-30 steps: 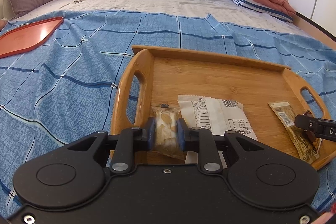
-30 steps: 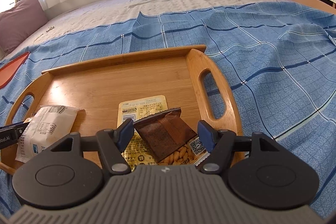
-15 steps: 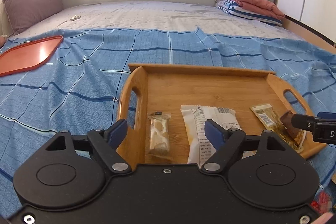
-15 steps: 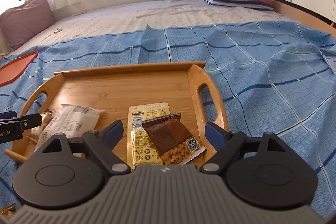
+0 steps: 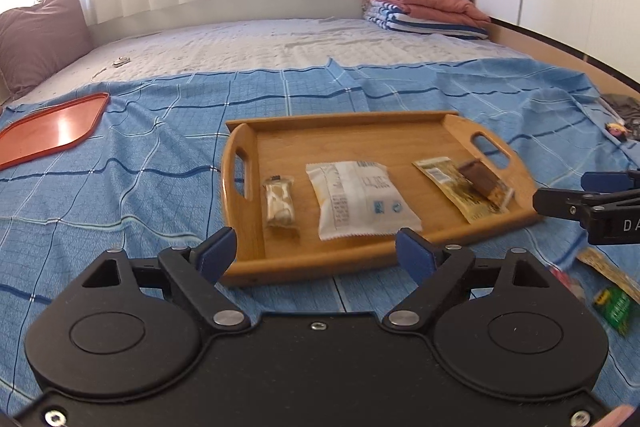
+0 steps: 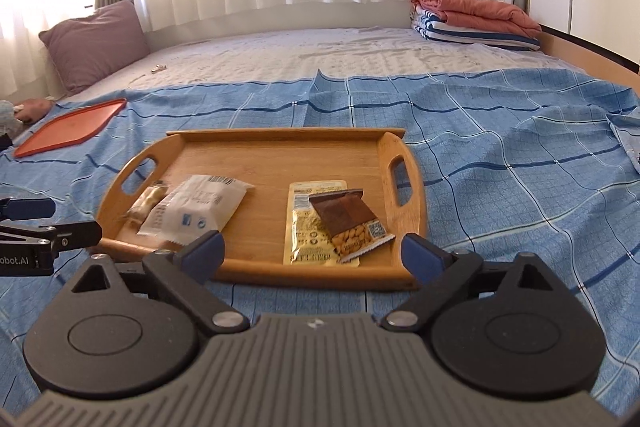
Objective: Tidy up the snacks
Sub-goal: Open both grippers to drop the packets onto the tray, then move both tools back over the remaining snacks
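Note:
A wooden tray point(image 5: 348, 135) point(image 6: 280, 155) lies on the blue checked bedspread. In it lie a small clear snack pack point(image 5: 280, 201) point(image 6: 146, 205), a white packet point(image 5: 358, 199) point(image 6: 196, 209), a yellow packet point(image 5: 454, 187) point(image 6: 310, 231) and a brown almond packet point(image 5: 482, 181) point(image 6: 348, 221) resting on the yellow one. My left gripper point(image 5: 316, 253) hovers in front of the tray's near edge, its jaws still opening, nothing between them. My right gripper point(image 6: 314, 251) hangs before the tray's near right part, jaws opening too and empty.
An orange tray point(image 5: 48, 131) point(image 6: 68, 127) lies far left on the spread. Loose snack packets point(image 5: 612, 303) lie on the bed at the right of the left wrist view. Folded blankets point(image 6: 476, 17) sit at the back right, a pillow point(image 6: 94, 43) at back left.
The left gripper let go of the clear snack pack and the right gripper of the brown packet. Both opened wide and drew back and up from the tray.

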Action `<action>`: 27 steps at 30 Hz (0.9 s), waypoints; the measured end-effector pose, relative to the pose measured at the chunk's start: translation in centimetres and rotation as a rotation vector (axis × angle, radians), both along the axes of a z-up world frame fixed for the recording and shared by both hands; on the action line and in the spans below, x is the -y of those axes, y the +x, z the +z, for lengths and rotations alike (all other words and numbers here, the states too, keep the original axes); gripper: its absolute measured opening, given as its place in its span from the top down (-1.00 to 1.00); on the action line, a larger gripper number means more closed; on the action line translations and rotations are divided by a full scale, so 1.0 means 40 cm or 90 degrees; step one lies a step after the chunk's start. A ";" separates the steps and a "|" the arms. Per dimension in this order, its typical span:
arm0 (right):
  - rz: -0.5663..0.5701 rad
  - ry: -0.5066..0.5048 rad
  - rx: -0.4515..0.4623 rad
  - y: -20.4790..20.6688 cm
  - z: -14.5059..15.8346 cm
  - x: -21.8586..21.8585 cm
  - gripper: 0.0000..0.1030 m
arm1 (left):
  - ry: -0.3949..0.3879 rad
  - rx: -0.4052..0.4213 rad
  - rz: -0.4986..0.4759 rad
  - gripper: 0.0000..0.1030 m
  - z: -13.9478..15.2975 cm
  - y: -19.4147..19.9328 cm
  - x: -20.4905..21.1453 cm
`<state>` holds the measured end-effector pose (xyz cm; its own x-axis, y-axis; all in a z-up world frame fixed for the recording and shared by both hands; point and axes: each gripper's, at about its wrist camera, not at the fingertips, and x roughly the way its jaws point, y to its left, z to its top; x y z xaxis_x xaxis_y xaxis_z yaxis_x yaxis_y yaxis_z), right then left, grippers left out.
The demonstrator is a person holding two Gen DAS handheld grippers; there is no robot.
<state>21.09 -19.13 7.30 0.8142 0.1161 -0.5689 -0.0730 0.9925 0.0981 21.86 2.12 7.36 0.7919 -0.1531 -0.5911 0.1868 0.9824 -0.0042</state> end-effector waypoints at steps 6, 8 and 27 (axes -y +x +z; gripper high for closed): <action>0.007 -0.007 0.016 -0.083 -0.002 0.013 -0.97 | -0.017 -0.003 -0.014 -0.69 -0.006 -0.086 0.000; 0.008 -0.016 0.021 -0.109 -0.006 0.016 -0.98 | -0.013 -0.003 -0.019 -0.69 -0.012 -0.109 0.001; -0.043 -0.111 0.036 -0.281 -0.080 0.060 -1.00 | 0.000 0.010 -0.027 -0.72 -0.081 -0.268 0.007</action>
<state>9.84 -21.54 4.12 0.8480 -0.0356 -0.5288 -0.0067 0.9969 -0.0779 11.15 1.84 4.14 0.7937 -0.1868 -0.5790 0.2287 0.9735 -0.0005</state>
